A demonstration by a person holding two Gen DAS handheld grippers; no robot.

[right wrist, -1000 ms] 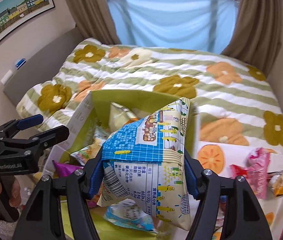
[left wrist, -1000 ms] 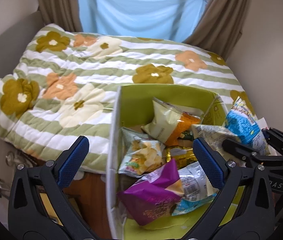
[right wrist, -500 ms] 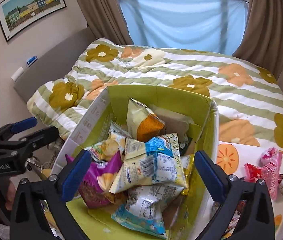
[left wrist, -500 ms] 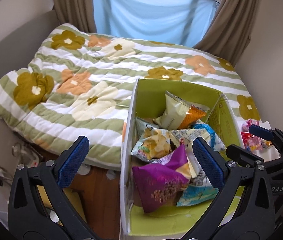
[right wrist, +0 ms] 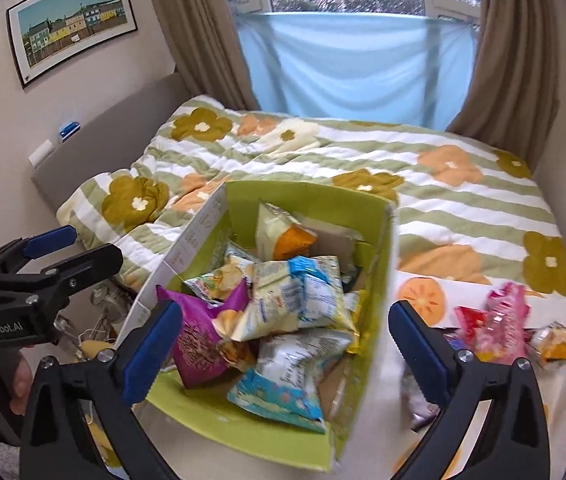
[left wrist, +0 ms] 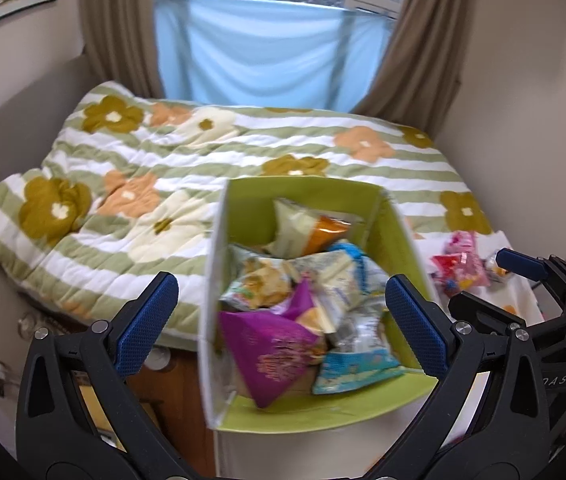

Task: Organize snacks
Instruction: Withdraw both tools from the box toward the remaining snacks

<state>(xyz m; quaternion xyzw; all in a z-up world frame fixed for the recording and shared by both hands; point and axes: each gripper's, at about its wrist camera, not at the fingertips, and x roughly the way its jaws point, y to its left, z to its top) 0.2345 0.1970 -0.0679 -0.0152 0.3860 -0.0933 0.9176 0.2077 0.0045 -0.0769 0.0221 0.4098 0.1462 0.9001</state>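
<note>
The right wrist view takes in a framed picture of coloured houses (right wrist: 71, 24) on the wall left of the green box (right wrist: 239, 428), and the white lettering "GenRobot.AI" on the body of the left hand-held gripper (right wrist: 83, 246), with fingers of the person's hand (right wrist: 19, 384) wrapped round its handle. The left wrist view catches only a corner of that picture, but shows the wooden floor (left wrist: 179, 408) left of the box and the letters "DAS", cut off, on the right hand-held gripper (left wrist: 483, 284).

Print on the box's white outer flap and on the packets is too small or blurred to read.

The green box stands open against the foot of the flowered quilt (right wrist: 463, 200), and is heaped with snack packets: a purple bag (right wrist: 199, 340) at its near left, a pale blue-and-yellow packet (right wrist: 295, 300) lying on top in the middle, an orange-and-cream packet (right wrist: 283, 232) toward the back, a light blue one (right wrist: 275, 392) at the front. Right of the box, on a cloth printed with orange slices (right wrist: 419, 296), lie loose pink and red packets (right wrist: 499, 324).

The right hand-held gripper has just been opening and now stands spread wide, nothing between its blue pads. The left hand-held gripper is likewise released, empty, over the box's left wall.
</note>
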